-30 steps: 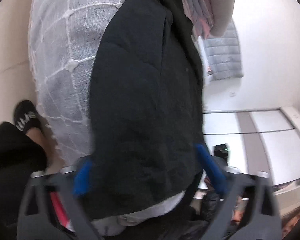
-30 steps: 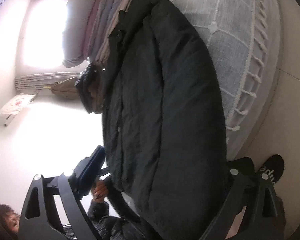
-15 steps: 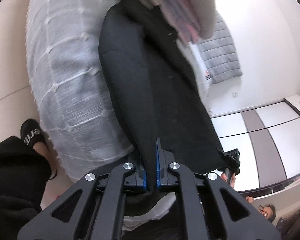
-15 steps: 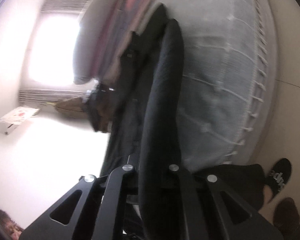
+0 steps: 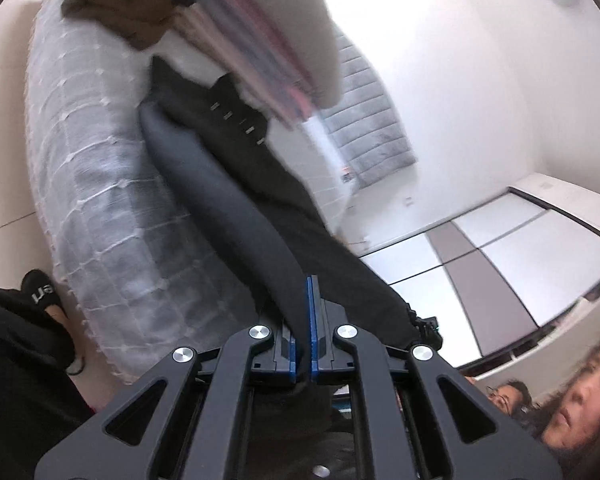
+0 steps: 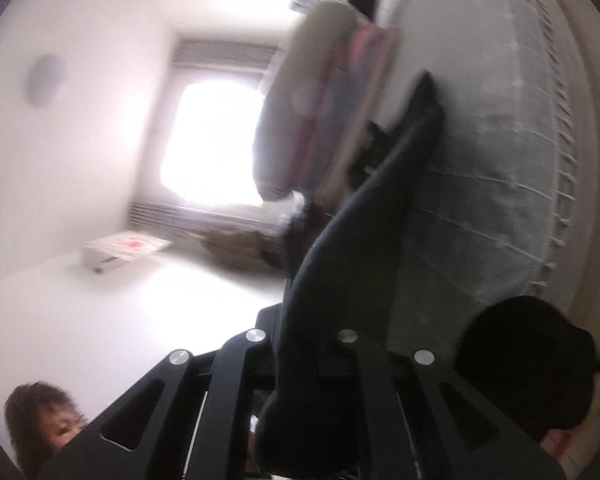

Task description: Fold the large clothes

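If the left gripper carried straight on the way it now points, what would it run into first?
Most likely the black coat itself: the left gripper is shut on its edge, and the fabric stretches ahead toward the stacked folded clothes. Depth is unclear.

**Both grippers clamped**

Left gripper [image 5: 303, 344]: blue-padded jaws pressed together on a fold of dark fabric, pointing slightly downward. Right gripper [image 6: 304, 344]: jaws closed on dark fabric, pointing about level. Person's dark-trousered leg [image 5: 16, 360] and slippered foot visible lower left.
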The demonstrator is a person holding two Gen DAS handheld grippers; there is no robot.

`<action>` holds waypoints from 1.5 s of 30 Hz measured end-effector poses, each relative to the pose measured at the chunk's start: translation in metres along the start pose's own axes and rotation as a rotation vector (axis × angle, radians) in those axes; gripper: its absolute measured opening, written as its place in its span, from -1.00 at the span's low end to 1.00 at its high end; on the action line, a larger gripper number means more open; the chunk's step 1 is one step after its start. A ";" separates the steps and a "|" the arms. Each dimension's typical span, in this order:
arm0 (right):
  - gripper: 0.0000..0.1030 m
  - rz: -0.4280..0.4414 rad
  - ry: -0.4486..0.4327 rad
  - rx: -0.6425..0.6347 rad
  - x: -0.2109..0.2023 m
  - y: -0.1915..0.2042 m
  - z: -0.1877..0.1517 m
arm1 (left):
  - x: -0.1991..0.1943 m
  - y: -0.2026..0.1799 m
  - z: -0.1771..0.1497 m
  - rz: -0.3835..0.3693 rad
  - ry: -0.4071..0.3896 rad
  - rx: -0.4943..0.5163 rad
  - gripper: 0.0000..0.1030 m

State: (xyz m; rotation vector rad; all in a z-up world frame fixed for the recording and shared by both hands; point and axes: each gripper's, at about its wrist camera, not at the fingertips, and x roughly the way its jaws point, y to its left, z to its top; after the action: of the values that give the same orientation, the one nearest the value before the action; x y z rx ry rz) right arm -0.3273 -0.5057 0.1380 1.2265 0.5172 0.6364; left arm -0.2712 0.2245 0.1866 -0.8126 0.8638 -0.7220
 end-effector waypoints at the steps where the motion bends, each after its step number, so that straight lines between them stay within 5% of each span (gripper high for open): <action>1: -0.87 0.037 -0.020 -0.024 -0.007 0.011 -0.003 | -0.011 -0.010 -0.004 -0.015 -0.018 0.018 -0.93; 4: -0.87 0.085 -0.058 -0.044 -0.021 0.020 -0.004 | -0.035 -0.019 -0.009 -0.012 -0.062 0.026 -0.93; 11: -0.87 0.058 -0.069 0.099 -0.002 -0.042 0.029 | -0.019 0.049 0.010 -0.010 -0.082 -0.141 -0.93; 21: -0.87 0.031 -0.034 0.067 0.096 -0.040 0.134 | 0.040 0.061 0.148 -0.043 -0.147 -0.128 -0.93; 27: -0.87 -0.041 -0.026 0.117 0.179 -0.076 0.211 | 0.094 0.084 0.237 -0.021 -0.146 -0.148 -0.93; 34: -0.87 -0.233 -0.027 0.203 0.261 -0.150 0.274 | 0.178 0.149 0.318 0.120 -0.091 -0.252 -0.92; 40: -0.80 -0.447 -0.001 0.344 0.303 -0.242 0.289 | 0.247 0.227 0.336 0.286 0.038 -0.367 -0.86; 45: -0.65 -0.475 0.031 0.349 0.313 -0.261 0.292 | 0.257 0.230 0.343 0.355 0.089 -0.342 -0.83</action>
State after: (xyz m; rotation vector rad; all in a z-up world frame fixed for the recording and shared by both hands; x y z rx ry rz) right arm 0.1381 -0.5450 -0.0443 1.3546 0.9386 0.1625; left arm 0.1923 0.2373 0.0387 -0.9016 1.1959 -0.3008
